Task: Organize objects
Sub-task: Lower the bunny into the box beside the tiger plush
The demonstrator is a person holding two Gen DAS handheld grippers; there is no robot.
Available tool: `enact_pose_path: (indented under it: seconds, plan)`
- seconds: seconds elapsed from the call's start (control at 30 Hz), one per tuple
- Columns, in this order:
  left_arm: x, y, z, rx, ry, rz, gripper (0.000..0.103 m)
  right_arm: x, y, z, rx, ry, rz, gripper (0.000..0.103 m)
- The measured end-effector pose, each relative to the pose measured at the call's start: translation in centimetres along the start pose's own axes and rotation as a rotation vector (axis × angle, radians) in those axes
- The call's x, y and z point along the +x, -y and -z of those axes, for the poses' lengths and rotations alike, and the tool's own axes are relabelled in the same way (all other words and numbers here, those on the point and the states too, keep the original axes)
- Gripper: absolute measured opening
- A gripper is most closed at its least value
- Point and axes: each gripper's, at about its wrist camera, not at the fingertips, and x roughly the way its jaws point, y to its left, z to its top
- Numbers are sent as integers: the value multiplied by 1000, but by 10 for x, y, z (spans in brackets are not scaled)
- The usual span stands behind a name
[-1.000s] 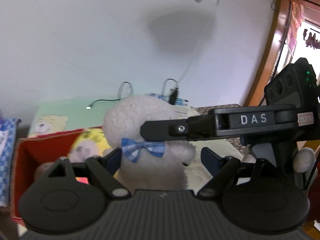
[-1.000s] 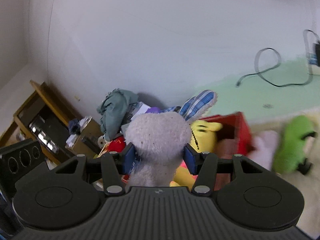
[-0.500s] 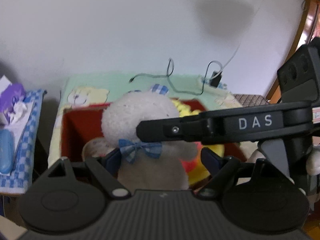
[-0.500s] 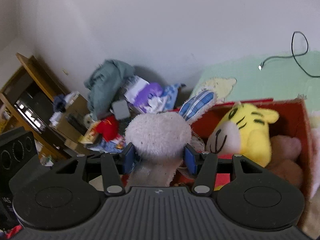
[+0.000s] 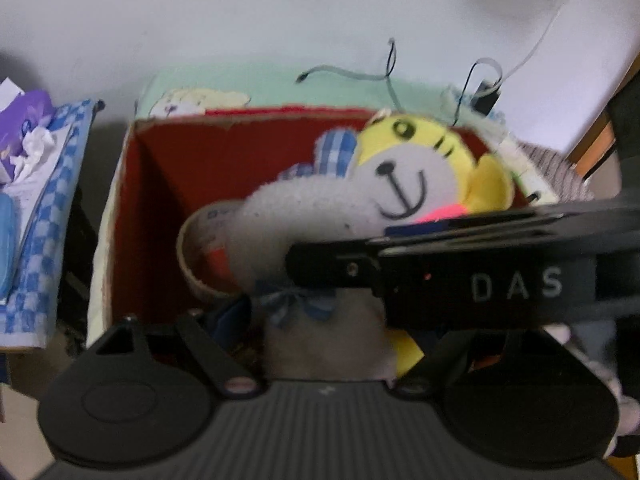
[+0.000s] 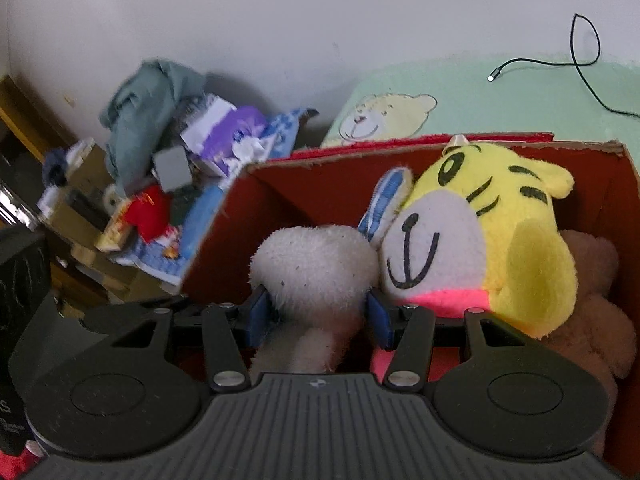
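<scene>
A white plush rabbit (image 6: 312, 264) with blue checked ears and a blue bow (image 5: 296, 300) hangs over the open red cardboard box (image 6: 280, 184). My right gripper (image 6: 318, 314) is shut on its head. My left gripper (image 5: 320, 320) holds its body below the bow; the right finger is hidden behind the right gripper's black arm (image 5: 460, 276). A yellow tiger plush (image 6: 488, 240) sits in the box, touching the rabbit. A brown plush (image 6: 592, 288) lies at the box's right side.
A roll of tape (image 5: 196, 248) lies in the box. A cluttered pile of cloth, tissues and books (image 6: 172, 160) stands left of the box. A green bear-print mat (image 6: 460, 96) with a charging cable (image 6: 560, 64) lies behind it.
Both grippers have carried the rabbit forward and down, over the red box and against the yellow tiger. The box now fills both views.
</scene>
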Motion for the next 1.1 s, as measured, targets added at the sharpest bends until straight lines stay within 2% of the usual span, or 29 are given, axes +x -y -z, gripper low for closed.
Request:
enact_pose_path:
  seconds: [0.17, 0.37, 0.87, 1.1]
  plan:
    - [8, 0, 1, -1, -27, -35, 83, 8, -3, 2, -28, 1, 32, 55]
    - [9, 1, 2, 13, -40, -64, 83, 11, -1, 3, -28, 10, 28, 55]
    - [10, 3, 4, 27, -43, -79, 86, 9, 0, 8, -19, 50, 19, 55]
    - [13, -4, 6, -10, -64, -55, 87, 6, -1, 9, -6, 55, 20, 55]
